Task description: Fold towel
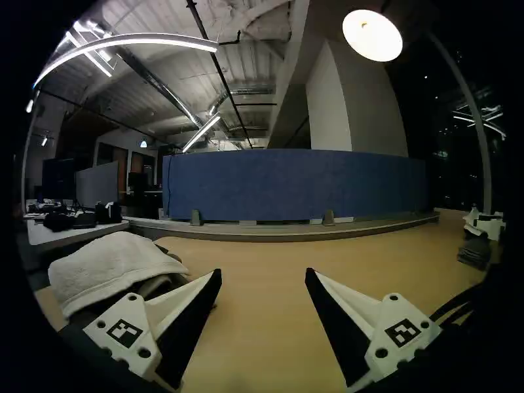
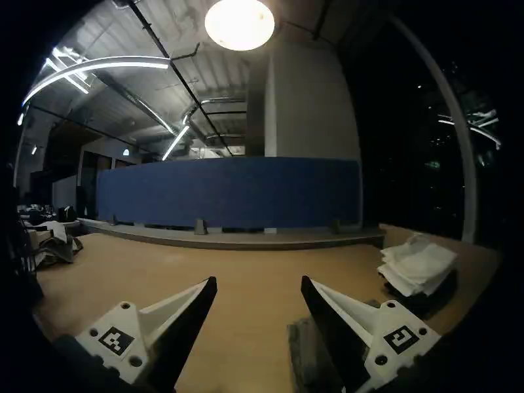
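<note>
Left gripper view: left hand-held gripper [image 1: 262, 271] spread wide, nothing between its 2 fingers, set low over the tan wooden worktop [image 1: 275, 308]. White towel [image 1: 108, 265] lies bunched at the worktop's left edge, just beside the left finger, resting on something grey that is too hidden to identify. Far right edge — a small cloth pile [image 1: 479, 241], white on top, grey beneath. Blue partition [image 1: 288, 183] runs along the back of the worktop; round lamp [image 1: 372, 34] is lit overhead. Right gripper view: right hand-held gripper [image 2: 258, 279] also spread, pinching nothing, low over the wood surface. Grey cloth [image 2: 304, 347] lies flat on the worktop under and just inside the right finger — partly covered by it; cannot tell whether they touch. Stack of white towels [image 2: 419, 265] sits to the right, roughly folded, on a dark base. At far left, a crumpled heap [image 2: 54, 241] of white and grey fabric. Partition and lamp appear here too.
</note>
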